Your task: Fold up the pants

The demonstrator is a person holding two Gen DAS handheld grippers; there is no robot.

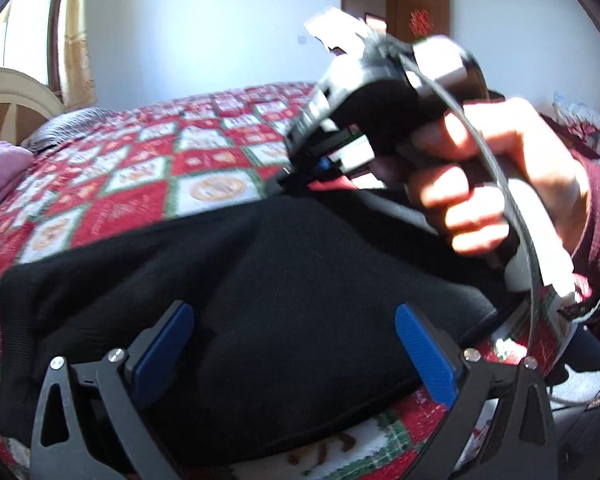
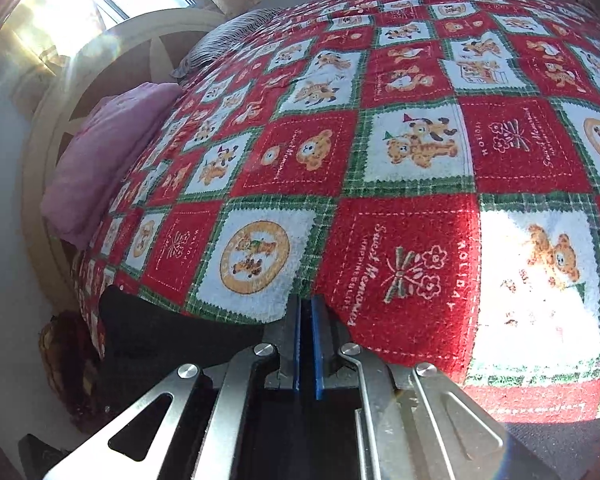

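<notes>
Black knit pants point(image 1: 236, 280) lay spread across the near part of a bed covered by a red, white and green patchwork blanket point(image 1: 148, 176) printed with teddy bears. The left gripper point(image 1: 294, 316) hung just above the near edge of the pants with its blue-padded jaws wide apart and nothing between them. To the right in that view, a hand point(image 1: 496, 184) in a maroon sleeve point(image 1: 596, 208) gripped the handle of the right gripper point(image 2: 309, 320), whose tip met the far right edge of the black cloth. In the right wrist view its blue pads point(image 2: 318, 344) stood almost together, pinching a thin edge of the pants, with the dark fabric trailing off to the near left. A pink folded quilt point(image 2: 100, 160) and a grey striped pillow point(image 2: 224, 36) lay at the far left end, against a cream wooden headboard point(image 2: 100, 44)
</notes>
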